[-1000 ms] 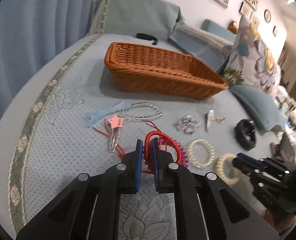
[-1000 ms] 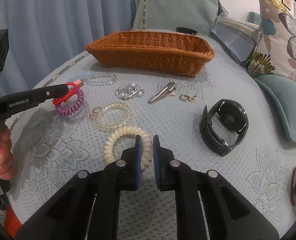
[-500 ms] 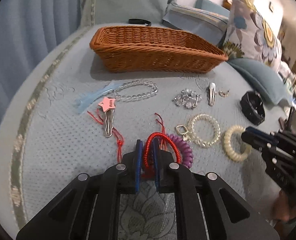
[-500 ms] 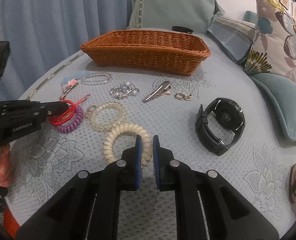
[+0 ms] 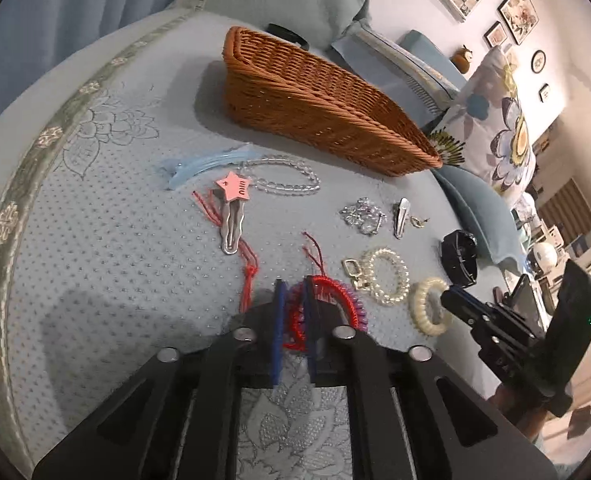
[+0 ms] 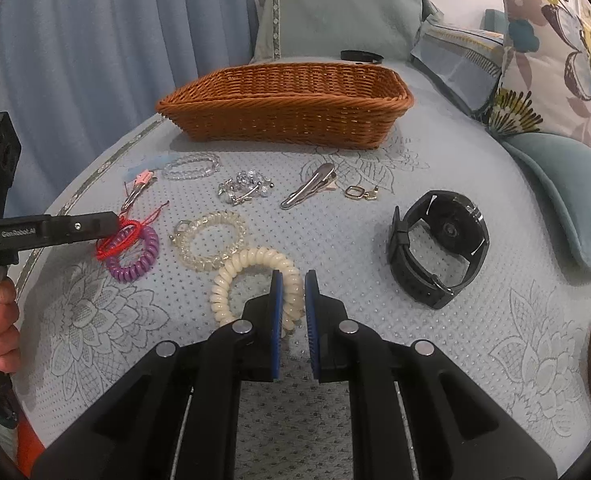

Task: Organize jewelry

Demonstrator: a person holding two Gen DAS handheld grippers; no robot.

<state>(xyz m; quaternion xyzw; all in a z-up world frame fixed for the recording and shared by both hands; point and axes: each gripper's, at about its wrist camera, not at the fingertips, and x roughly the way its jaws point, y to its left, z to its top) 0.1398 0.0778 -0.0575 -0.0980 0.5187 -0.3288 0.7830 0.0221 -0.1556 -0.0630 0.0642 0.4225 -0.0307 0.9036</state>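
Left gripper [image 5: 294, 312] pinching red cord bracelet [image 5: 327, 292]; right gripper [image 6: 293, 300] narrowly closed around cream spiral bracelet [image 6: 251, 276].

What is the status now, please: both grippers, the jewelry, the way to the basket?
Left gripper shut on red cord bracelet. Right gripper shut on cream coil bracelet. Wicker basket ahead; nothing blocks it.
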